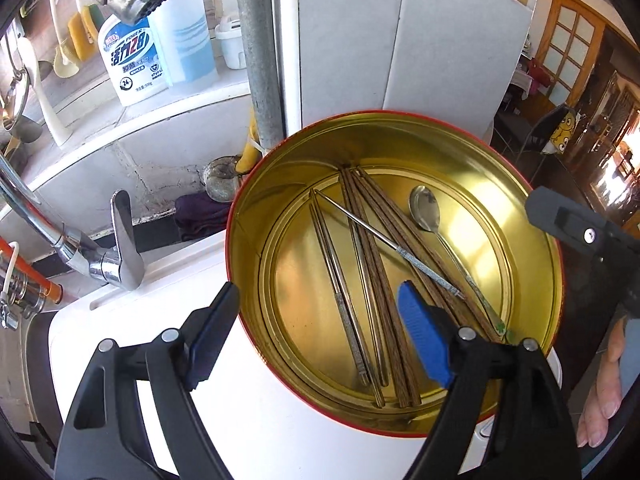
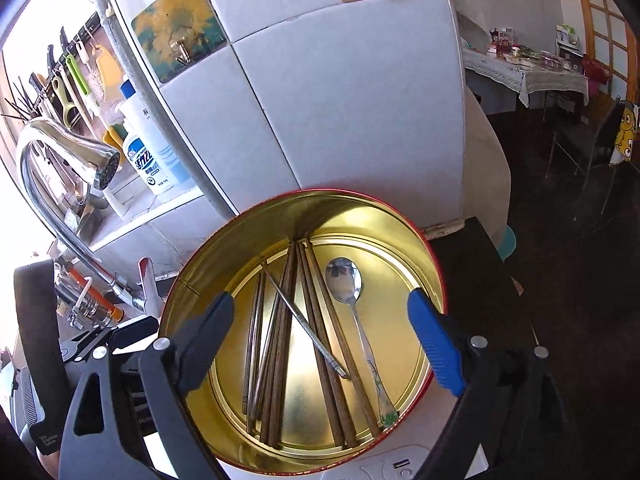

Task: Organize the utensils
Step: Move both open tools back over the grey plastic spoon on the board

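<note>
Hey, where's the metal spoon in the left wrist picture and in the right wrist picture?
Left wrist view: the spoon lies right of centre in the gold tin, bowl toward the far wall.
Right wrist view: the spoon lies near the middle, between the open fingers.
Shared landmark: the wooden chopsticks lie just to its left in both views.

One round tin (image 1: 520, 184), one spoon (image 1: 425, 208), several wooden chopsticks (image 1: 384, 280), several metal chopsticks (image 1: 340, 288).
</note>
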A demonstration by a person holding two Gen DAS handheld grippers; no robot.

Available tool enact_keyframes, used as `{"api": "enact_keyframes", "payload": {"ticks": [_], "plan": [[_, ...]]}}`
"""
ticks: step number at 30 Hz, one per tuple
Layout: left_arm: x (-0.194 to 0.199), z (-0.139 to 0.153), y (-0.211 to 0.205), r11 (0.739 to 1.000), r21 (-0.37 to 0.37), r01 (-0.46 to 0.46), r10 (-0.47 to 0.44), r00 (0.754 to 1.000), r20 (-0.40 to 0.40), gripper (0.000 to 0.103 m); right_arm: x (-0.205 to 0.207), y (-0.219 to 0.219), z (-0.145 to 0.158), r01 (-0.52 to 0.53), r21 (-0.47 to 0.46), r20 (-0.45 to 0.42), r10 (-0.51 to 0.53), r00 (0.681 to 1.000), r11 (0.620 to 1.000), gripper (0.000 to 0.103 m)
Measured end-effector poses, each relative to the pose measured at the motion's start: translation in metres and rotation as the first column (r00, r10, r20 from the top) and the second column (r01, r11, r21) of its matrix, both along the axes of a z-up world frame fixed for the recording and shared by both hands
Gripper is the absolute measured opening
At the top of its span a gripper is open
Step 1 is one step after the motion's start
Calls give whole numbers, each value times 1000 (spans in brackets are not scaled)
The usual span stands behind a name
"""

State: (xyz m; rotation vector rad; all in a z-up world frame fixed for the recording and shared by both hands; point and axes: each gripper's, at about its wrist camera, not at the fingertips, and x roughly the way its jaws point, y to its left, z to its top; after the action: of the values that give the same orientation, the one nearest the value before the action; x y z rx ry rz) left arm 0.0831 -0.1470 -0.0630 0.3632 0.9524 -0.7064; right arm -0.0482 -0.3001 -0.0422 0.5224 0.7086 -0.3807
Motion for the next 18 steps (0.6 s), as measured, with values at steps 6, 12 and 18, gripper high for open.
{"api": "enact_keyframes", "payload": {"ticks": [6, 12, 18], "plan": [[-16, 7, 27, 999, -36, -23, 22, 1000, -7, 80, -11, 15, 9, -2, 1, 17, 2, 1000, 1000, 91], [-26, 9, 73, 995, -55, -85, 85, 996, -15, 80, -13, 47, 17, -55, -5, 23, 55, 998, 998, 91], [-32, 8, 125, 987, -70, -146, 146, 989, -13, 80, -3, 92, 22, -133, -13, 31, 133, 991, 991, 92]]}}
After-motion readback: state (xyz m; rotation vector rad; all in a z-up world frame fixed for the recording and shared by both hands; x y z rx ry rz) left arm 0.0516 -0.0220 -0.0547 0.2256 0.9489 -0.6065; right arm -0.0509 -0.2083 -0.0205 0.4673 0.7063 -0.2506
